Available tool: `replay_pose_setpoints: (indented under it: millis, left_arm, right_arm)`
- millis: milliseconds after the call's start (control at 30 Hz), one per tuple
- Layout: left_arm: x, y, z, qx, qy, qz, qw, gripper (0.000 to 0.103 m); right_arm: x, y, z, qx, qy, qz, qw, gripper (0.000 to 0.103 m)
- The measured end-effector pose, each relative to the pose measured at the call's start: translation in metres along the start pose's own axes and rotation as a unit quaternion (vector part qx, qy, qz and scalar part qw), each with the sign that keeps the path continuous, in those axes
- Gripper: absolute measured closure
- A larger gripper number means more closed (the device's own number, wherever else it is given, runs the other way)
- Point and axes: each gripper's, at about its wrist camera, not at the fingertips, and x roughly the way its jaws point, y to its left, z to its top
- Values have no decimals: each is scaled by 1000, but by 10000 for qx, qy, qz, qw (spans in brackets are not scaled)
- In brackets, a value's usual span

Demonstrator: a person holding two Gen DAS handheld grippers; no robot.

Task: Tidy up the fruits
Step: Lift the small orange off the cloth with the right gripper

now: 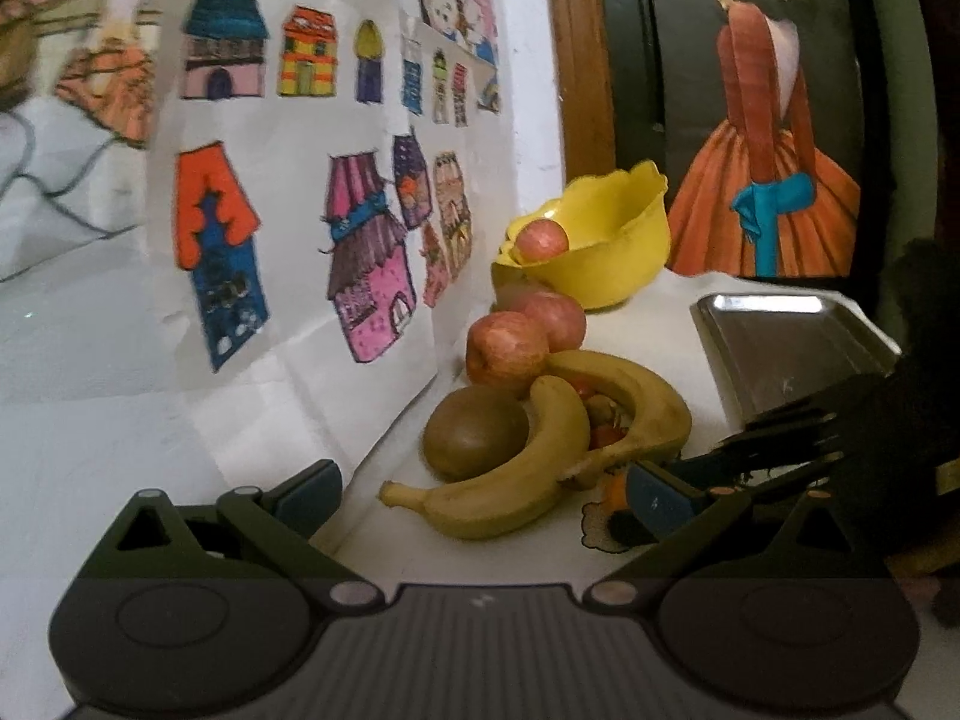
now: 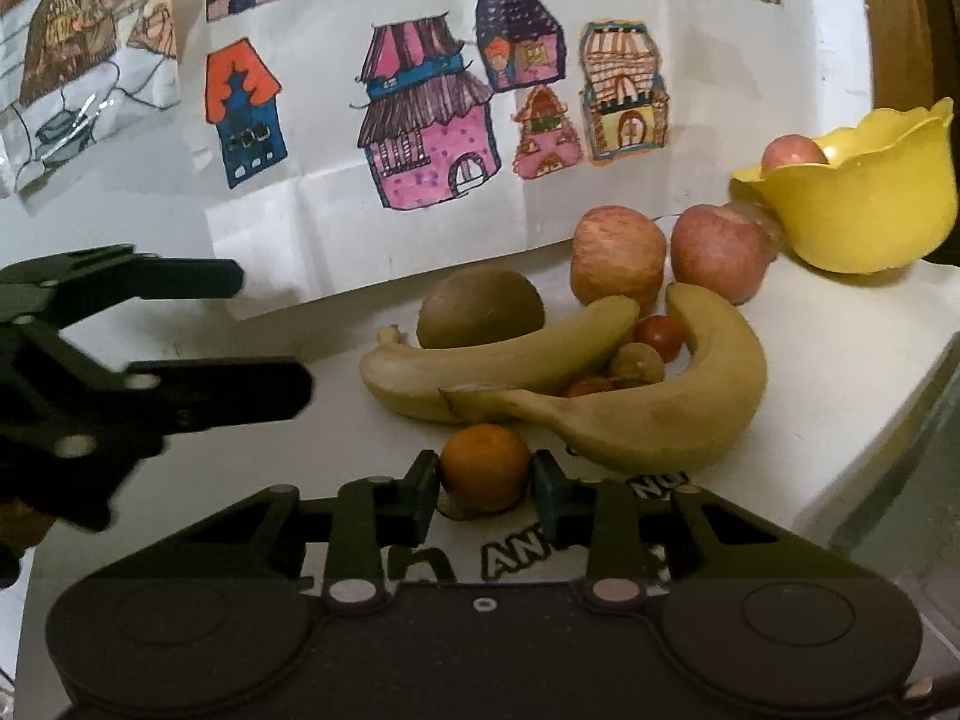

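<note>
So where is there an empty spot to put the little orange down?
The metal tray looks bare, and so does the strip of white table between it and the yellow bowl. It is crowded where the bananas, kiwi and apples bunch together. The right gripper is around the orange.

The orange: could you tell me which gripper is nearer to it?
Right. The right gripper has the orange between its fingers, close on both sides. The left gripper is open, off to the orange's left, past the bananas' ends.
</note>
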Motion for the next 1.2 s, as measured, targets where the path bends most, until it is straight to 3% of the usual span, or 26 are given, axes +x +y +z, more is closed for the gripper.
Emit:
replay_pose_setpoints:
  millis: [433, 567, 867, 1033, 1200]
  left_arm:
    - [50, -10, 6, 730, 360, -715, 9941, 3]
    - [42, -17, 10, 660, 76, -842, 9942, 4]
    - [66, -87, 30, 1490, -97, -1066, 9830, 4]
    - [94, -112, 36, 1559, 174, -960, 9829, 13]
    - [115, -113, 38, 1283, 497, -882, 9866, 26]
  right_arm:
    - [-72, -24, -28, 668, -252, 51, 9974, 68]
    - [-79, -32, -35, 856, -340, 63, 9957, 68]
    - [-105, -47, -54, 1126, -541, -293, 9917, 67]
    - [-122, -57, -67, 1293, -571, -485, 9888, 66]
    - [-140, -65, -75, 1312, -722, -644, 9866, 66]
